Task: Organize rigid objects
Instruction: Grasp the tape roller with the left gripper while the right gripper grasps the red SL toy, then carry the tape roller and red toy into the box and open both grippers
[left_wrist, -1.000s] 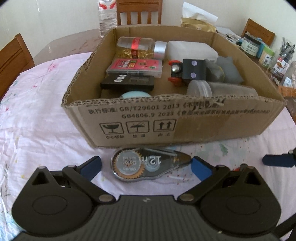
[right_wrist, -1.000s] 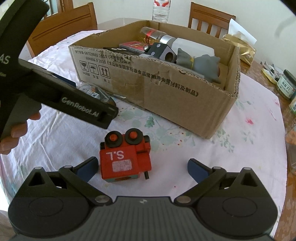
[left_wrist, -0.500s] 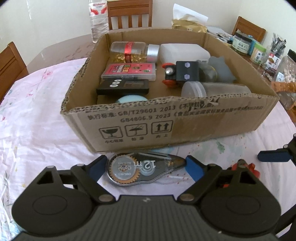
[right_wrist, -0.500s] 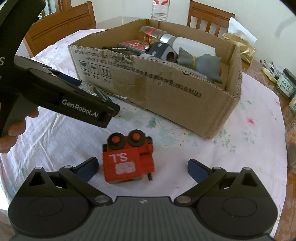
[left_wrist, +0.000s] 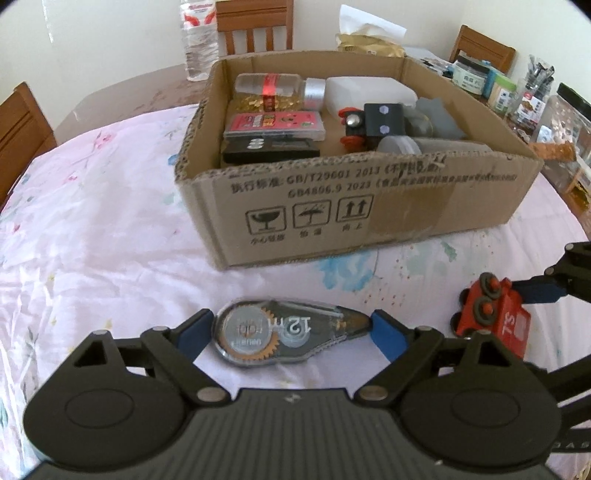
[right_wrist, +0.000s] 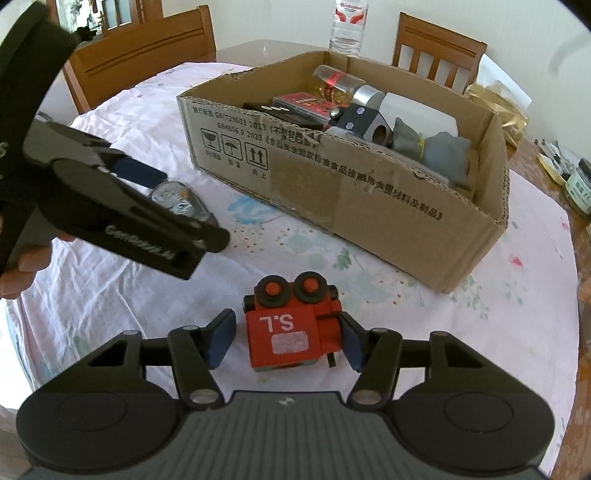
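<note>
**Both grippers closing on table items**

Left gripper (left_wrist: 291, 328) is clamping the correction tape dispenser (left_wrist: 284, 334) end to end, at 6 o'clock of the cardboard box (left_wrist: 332, 218). I'm seeing the right gripper (right_wrist: 286, 338) closing around the red toy train (right_wrist: 291, 326); its left pad is standing just clear, so nothing is gripped
</note>
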